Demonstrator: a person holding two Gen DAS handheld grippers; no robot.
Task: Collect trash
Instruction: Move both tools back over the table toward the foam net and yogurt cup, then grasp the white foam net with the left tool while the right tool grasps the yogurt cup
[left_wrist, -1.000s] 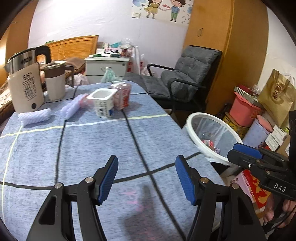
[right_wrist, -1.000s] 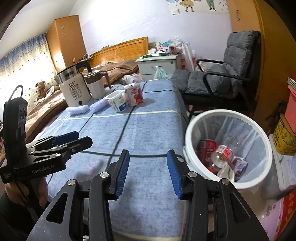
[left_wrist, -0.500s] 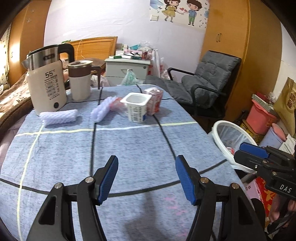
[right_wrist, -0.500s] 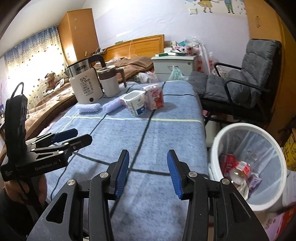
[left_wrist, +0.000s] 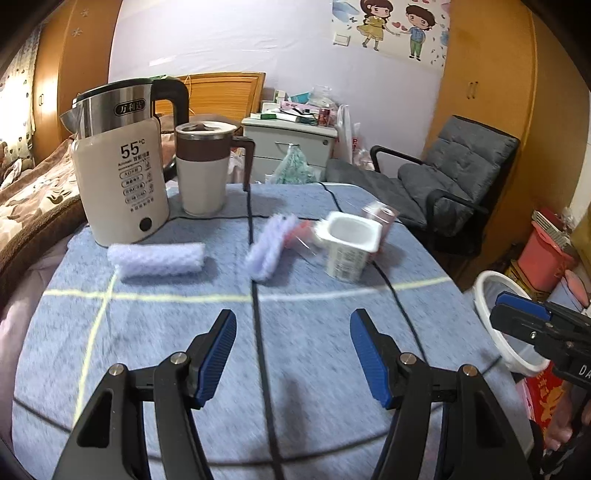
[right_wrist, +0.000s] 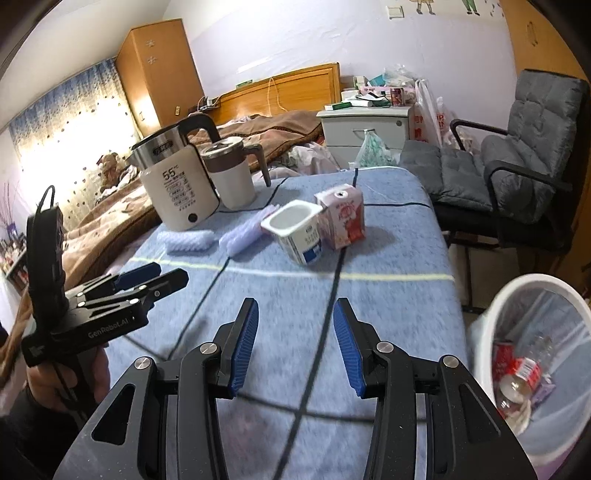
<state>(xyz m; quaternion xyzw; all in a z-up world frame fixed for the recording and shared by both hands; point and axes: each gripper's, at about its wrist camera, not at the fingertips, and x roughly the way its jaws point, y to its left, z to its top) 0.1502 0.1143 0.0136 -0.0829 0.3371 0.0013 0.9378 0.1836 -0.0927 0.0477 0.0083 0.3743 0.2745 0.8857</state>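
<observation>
On the blue checked tablecloth (left_wrist: 303, 339) stand a white yoghurt cup (left_wrist: 351, 247) (right_wrist: 297, 232) and, right behind it, a pink milk carton (right_wrist: 343, 216) (left_wrist: 380, 216). A clear wrapper with red in it (left_wrist: 301, 236) lies beside the cup. My left gripper (left_wrist: 293, 332) hovers open over the cloth, well short of the cup, nothing between its fingers. My right gripper (right_wrist: 295, 321) is open too and empty, also short of the cup. Each gripper shows at the edge of the other's view. The white trash bin (right_wrist: 517, 332) (left_wrist: 487, 317) stands off the table's right edge with cans in it.
A white kettle (left_wrist: 118, 177) and a lidded mug (left_wrist: 205, 170) stand at the far left of the table. Two rolled pale cloths (left_wrist: 159, 258) (left_wrist: 269, 247) lie in front of them. A grey armchair (left_wrist: 454, 184), a nightstand (left_wrist: 291, 144) and a bed are beyond.
Both grippers have swung left, away from the bin and toward the table's middle; the cup and carton now sit more centrally ahead. Both stayed open and empty.
</observation>
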